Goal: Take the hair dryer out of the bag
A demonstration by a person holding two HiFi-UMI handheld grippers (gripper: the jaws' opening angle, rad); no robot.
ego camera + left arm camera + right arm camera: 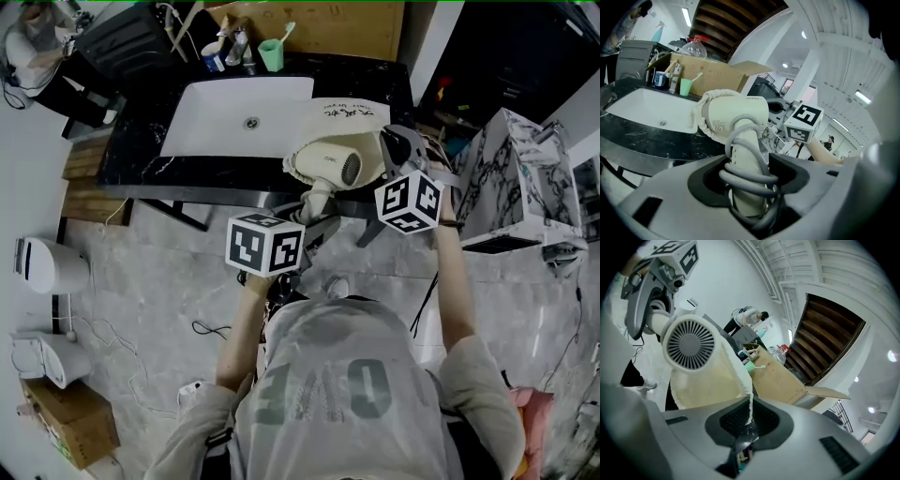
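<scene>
A cream hair dryer hangs over the front edge of the black counter, its nose still inside the cream cloth bag. My left gripper is shut on the dryer's handle, which has the grey cord wound round it. The dryer's body shows straight ahead with the bag's rim behind it. My right gripper is shut on the edge of the bag, just beside the dryer's round rear grille. In the head view the right gripper stands to the right of the dryer.
A white sink basin is set in the black marble counter. A green cup, bottles and a cardboard box stand behind it. A marble-patterned cabinet is at the right, white appliances on the floor at the left.
</scene>
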